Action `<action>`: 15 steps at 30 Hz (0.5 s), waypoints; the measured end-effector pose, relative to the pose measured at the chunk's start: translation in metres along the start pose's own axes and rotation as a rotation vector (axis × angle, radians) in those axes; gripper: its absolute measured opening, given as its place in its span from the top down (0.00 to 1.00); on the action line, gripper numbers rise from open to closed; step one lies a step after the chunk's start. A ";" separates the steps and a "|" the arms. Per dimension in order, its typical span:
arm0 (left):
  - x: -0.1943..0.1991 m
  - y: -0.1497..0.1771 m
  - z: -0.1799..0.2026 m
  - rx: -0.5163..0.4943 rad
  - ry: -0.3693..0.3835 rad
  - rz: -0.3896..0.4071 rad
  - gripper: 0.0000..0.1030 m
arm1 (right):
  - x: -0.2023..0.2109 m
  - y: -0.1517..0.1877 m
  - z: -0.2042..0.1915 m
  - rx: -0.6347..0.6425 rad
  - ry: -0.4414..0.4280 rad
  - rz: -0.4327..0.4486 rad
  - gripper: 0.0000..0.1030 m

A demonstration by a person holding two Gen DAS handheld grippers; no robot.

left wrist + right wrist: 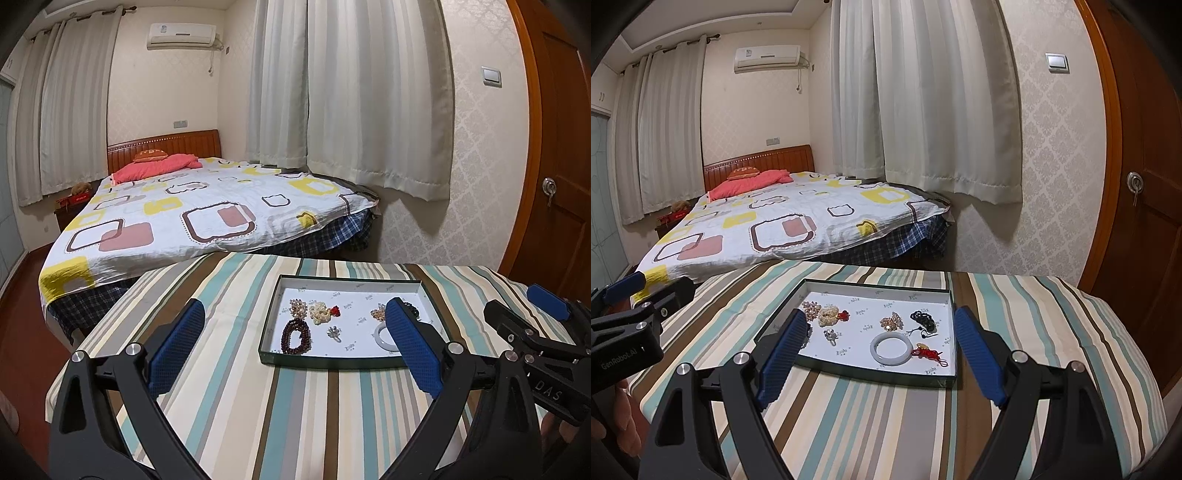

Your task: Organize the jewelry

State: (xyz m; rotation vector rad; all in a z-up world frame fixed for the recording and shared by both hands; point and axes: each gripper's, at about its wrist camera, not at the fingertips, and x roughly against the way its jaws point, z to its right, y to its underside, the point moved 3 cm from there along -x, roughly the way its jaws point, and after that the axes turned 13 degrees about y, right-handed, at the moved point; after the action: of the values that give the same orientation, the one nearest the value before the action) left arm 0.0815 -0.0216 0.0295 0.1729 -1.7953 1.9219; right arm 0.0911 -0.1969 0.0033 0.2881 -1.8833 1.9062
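Note:
A shallow dark-rimmed tray (332,363) (871,374) with a white floor lies on the striped tablecloth. It holds a dark red bead bracelet (295,336), a white bangle (891,349), a cream bead cluster with a red bit (829,316), brownish bead clusters (891,322), a small silver piece (831,335), a black bead string (923,321) and a red knotted cord (929,353). My left gripper (294,306) hangs open before the tray's near left side. My right gripper (880,314) hangs open before its near edge. Neither touches anything.
The striped table (886,424) ends close behind the tray. A bed (192,218) with a patterned sheet stands beyond it. Curtains (923,110) and a papered wall are behind, and a wooden door (1145,221) is to the right.

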 end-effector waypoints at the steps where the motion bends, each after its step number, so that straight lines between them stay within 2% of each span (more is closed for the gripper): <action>1: 0.000 0.000 0.000 -0.001 0.000 -0.001 0.07 | 0.000 0.000 0.000 0.000 0.000 0.001 0.23; 15: -0.002 0.003 -0.008 0.007 -0.007 -0.017 0.07 | 0.001 0.001 -0.001 0.002 0.000 0.001 0.23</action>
State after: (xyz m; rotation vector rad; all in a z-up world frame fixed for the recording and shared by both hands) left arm 0.0837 -0.0146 0.0254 0.1965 -1.7864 1.9179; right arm 0.0904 -0.1954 0.0030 0.2873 -1.8814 1.9093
